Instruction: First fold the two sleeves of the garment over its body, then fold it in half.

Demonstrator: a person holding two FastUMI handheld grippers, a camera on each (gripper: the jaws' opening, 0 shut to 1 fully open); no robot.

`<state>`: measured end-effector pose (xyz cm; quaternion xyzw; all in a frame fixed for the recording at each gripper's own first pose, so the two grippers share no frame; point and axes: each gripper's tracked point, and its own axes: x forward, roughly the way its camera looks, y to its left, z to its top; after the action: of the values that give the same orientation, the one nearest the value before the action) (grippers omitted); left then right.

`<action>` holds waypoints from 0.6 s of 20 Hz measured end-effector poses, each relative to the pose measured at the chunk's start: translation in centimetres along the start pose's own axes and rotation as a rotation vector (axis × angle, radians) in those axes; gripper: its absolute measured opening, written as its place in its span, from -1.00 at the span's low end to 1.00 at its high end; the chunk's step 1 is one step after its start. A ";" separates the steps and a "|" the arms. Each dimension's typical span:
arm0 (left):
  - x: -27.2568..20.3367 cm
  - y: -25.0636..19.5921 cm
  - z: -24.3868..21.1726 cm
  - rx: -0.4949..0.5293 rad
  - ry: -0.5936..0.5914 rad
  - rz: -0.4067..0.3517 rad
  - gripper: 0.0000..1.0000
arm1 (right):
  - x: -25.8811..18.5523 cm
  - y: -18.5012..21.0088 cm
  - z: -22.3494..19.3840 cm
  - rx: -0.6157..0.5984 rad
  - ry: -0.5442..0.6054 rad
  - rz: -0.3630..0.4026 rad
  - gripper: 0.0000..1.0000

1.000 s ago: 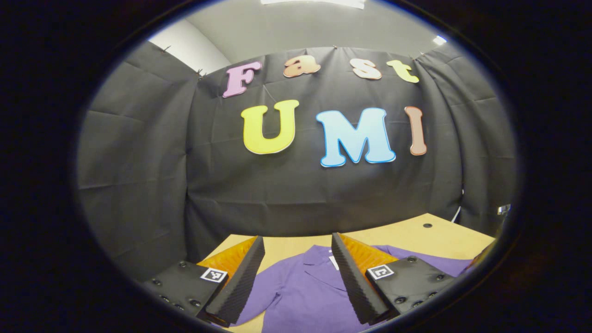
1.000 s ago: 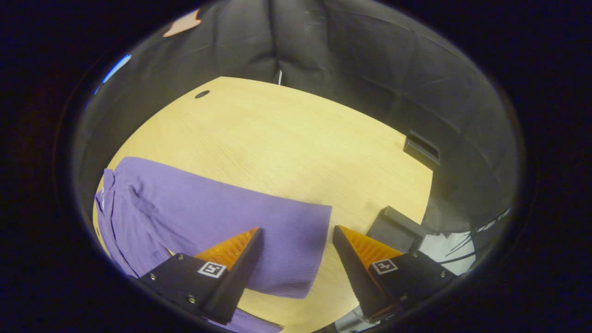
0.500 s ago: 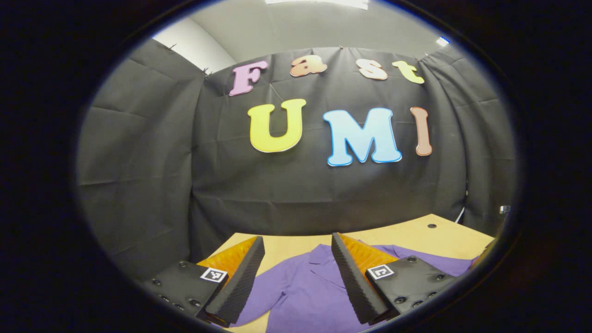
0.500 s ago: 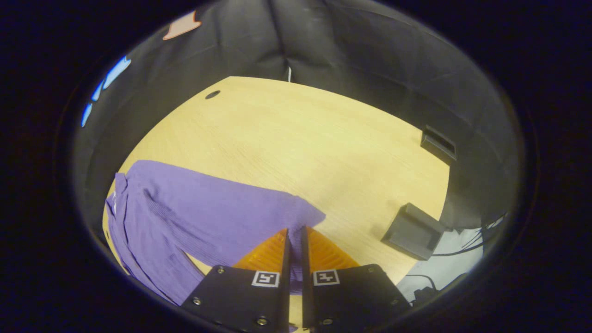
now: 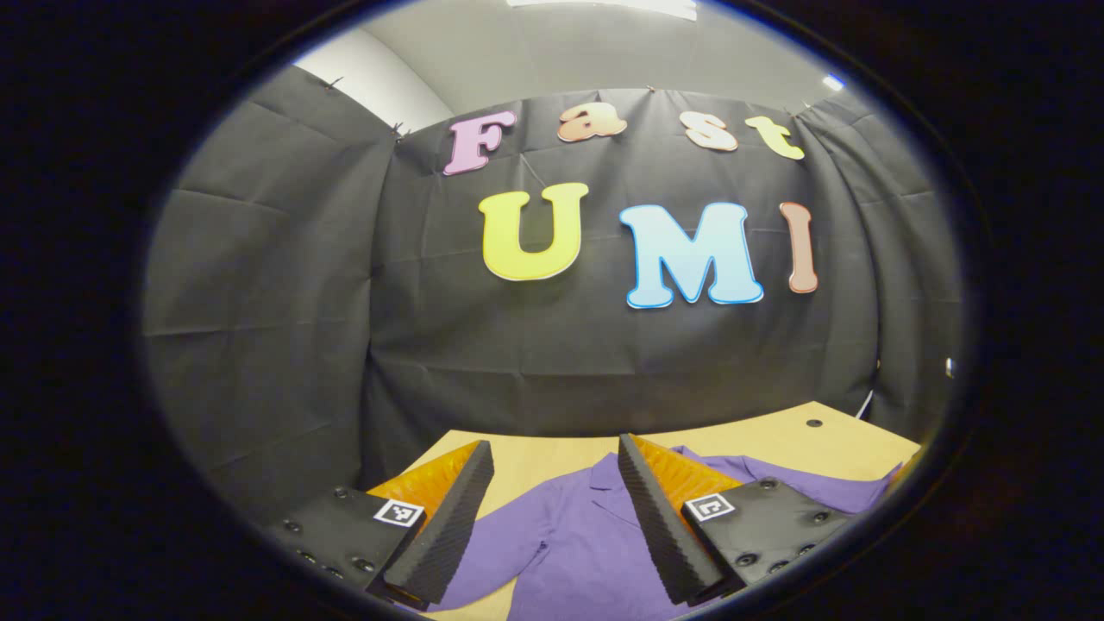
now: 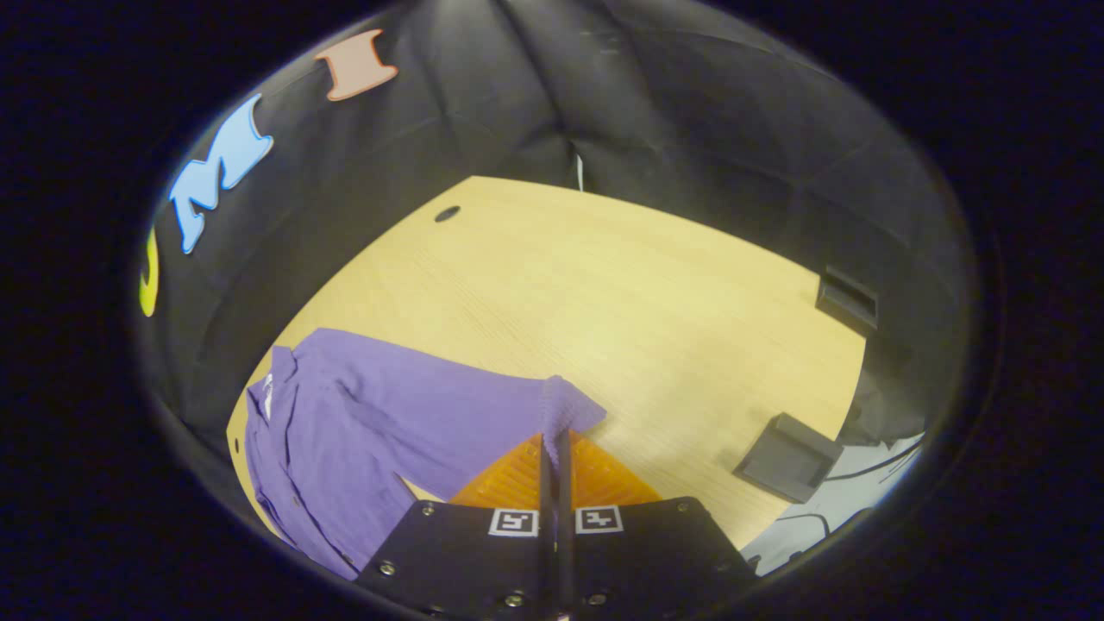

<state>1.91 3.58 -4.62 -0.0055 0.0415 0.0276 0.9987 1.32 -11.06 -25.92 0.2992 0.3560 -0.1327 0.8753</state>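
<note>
- Hovering near the table's [image 5: 552, 453] left end, the left gripper [image 5: 552, 517] has its jaws wide apart and empty, above the shirt [image 5: 578, 543].
- Right of the shirt's body, the right gripper [image 6: 552, 448] pinches the sleeve [image 6: 565, 405] end, jaws closed on it and lifting it off the table.

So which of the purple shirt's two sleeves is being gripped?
The sleeve in the right gripper, its cuff pinched and lifted. The other sleeve lies flat under the open left gripper.
</note>
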 end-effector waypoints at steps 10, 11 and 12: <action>-1.7 5.6 -1.7 -0.037 0.009 0.048 0.92 | -10.0 16.5 6.2 -0.143 -0.224 0.331 -0.98; -1.8 6.6 -2.1 -0.043 0.012 0.052 0.92 | -11.1 18.2 5.7 -0.172 -0.234 0.359 -0.98; -2.0 7.5 -2.4 -0.048 0.017 0.055 0.92 | -11.9 19.9 5.3 -0.204 -0.242 0.380 -0.97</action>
<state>-0.68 10.93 -6.89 -0.0288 0.0496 0.0559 0.9968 4.53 1.51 -6.02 0.2527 0.1975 0.0362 0.9465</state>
